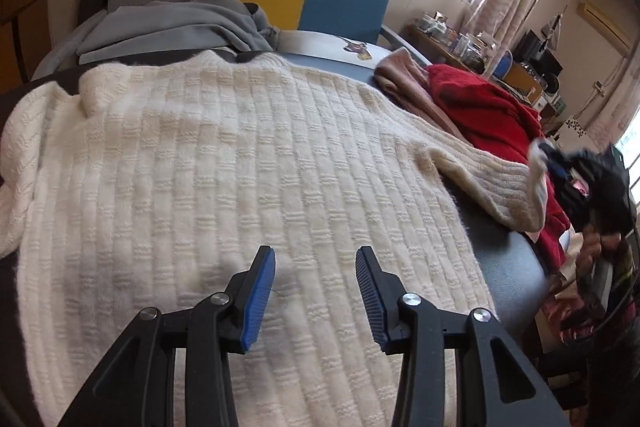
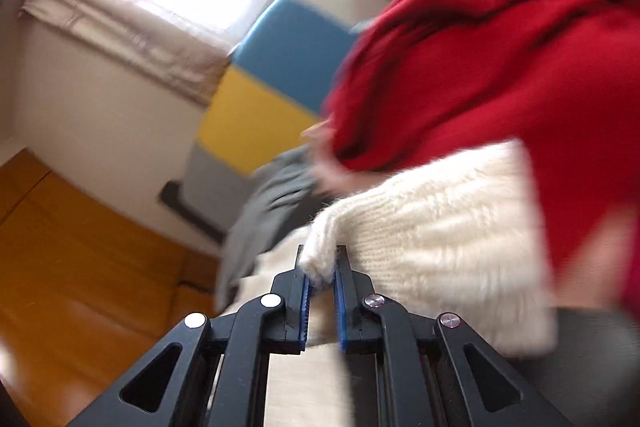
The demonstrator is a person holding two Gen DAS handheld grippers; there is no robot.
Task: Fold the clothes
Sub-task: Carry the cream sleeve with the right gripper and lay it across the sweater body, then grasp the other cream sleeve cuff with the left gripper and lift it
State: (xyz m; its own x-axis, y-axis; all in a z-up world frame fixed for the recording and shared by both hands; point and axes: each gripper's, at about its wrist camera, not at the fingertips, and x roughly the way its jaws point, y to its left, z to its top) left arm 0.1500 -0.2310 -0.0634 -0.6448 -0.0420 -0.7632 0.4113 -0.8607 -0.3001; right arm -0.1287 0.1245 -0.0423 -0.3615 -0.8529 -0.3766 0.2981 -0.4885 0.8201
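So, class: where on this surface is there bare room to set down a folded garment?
Bare grey surface shows only beside the white sweater, below its sleeve held by the right gripper. Elsewhere is crowded: grey garment behind, red sweater and pink garment alongside.

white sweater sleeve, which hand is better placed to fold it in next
Right. Its tool is already shut on the sleeve cuff; the left tool hovers open over the sweater body, holding nothing.
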